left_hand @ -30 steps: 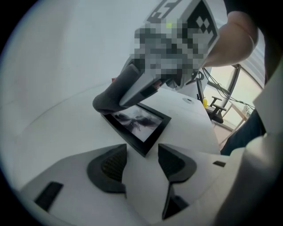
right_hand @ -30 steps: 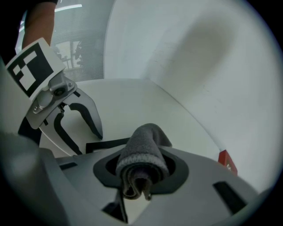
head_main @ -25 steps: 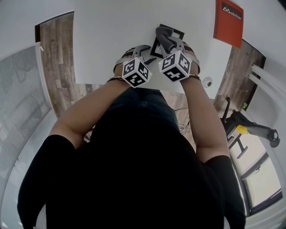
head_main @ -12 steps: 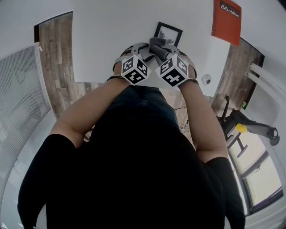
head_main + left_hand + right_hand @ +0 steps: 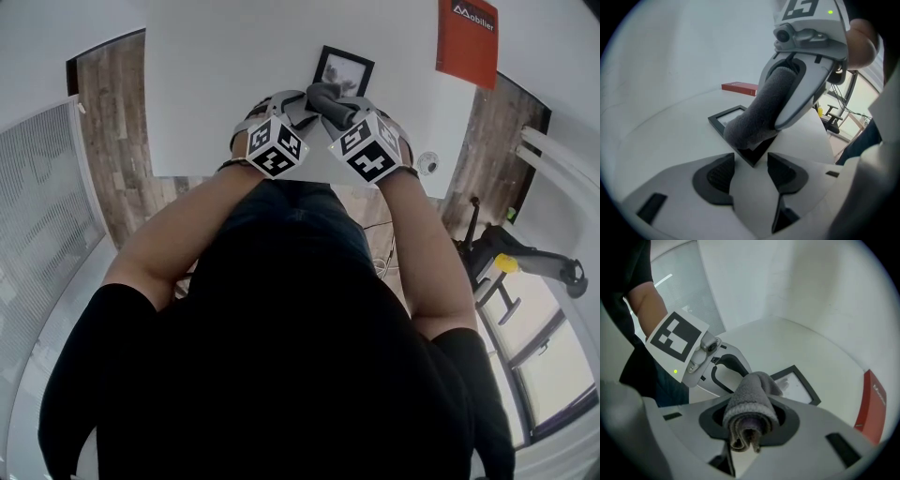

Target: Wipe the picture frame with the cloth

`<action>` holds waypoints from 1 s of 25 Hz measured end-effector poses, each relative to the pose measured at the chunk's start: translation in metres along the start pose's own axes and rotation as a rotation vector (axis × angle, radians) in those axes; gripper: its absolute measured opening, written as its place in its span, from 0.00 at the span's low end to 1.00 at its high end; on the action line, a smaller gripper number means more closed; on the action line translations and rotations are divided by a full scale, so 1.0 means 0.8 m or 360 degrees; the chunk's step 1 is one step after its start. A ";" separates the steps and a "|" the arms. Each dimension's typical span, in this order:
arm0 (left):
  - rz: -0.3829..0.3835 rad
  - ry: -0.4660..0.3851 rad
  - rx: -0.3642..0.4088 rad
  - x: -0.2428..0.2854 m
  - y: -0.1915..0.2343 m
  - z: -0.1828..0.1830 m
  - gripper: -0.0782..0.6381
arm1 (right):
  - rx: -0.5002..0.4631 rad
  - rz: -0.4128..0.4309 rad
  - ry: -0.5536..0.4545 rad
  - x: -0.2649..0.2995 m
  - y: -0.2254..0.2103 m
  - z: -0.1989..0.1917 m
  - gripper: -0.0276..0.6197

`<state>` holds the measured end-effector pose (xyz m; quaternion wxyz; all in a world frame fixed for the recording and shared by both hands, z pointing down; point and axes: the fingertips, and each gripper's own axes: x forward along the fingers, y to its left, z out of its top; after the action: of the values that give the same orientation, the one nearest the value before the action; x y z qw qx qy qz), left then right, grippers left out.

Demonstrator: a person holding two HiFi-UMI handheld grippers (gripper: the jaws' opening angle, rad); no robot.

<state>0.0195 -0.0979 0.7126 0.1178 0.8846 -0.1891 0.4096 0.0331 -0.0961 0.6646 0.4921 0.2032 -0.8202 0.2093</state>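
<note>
A black picture frame (image 5: 343, 67) lies flat on the white table (image 5: 206, 94), far of both grippers. My right gripper (image 5: 339, 106) is shut on a rolled grey cloth (image 5: 328, 98), whose tip rests at the frame's near edge. In the right gripper view the cloth (image 5: 749, 411) fills the jaws and the frame (image 5: 796, 386) lies just beyond. My left gripper (image 5: 298, 103) sits close beside it on the left. In the left gripper view its jaws (image 5: 749, 171) stand open and empty, with the frame's near corner (image 5: 726, 117) just ahead and the cloth (image 5: 759, 115) pressed on it.
A red book (image 5: 466, 42) lies at the table's far right; it also shows as a red book (image 5: 739, 87) behind the frame. The table's near edge runs under my wrists. Right of the table stands a dark stand with a yellow part (image 5: 520, 262) on the floor.
The right gripper and cloth have slid back from over the frame toward me, so the frame's picture is uncovered. The left gripper has stayed beside it.
</note>
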 end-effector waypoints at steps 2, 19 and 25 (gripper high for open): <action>-0.0005 0.0002 0.0006 0.001 -0.001 0.000 0.43 | 0.0009 -0.0033 -0.0018 -0.008 -0.008 0.002 0.21; -0.0033 0.0019 0.0010 0.000 -0.002 0.001 0.43 | 0.0027 -0.0603 0.0008 -0.040 -0.152 0.008 0.21; -0.0019 0.0028 0.0004 0.000 -0.001 0.002 0.43 | -0.0019 -0.0569 0.0071 -0.019 -0.137 -0.003 0.21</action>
<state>0.0211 -0.0975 0.7116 0.1209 0.8822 -0.1822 0.4170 0.1008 -0.1840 0.6675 0.5406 0.3381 -0.7612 0.1181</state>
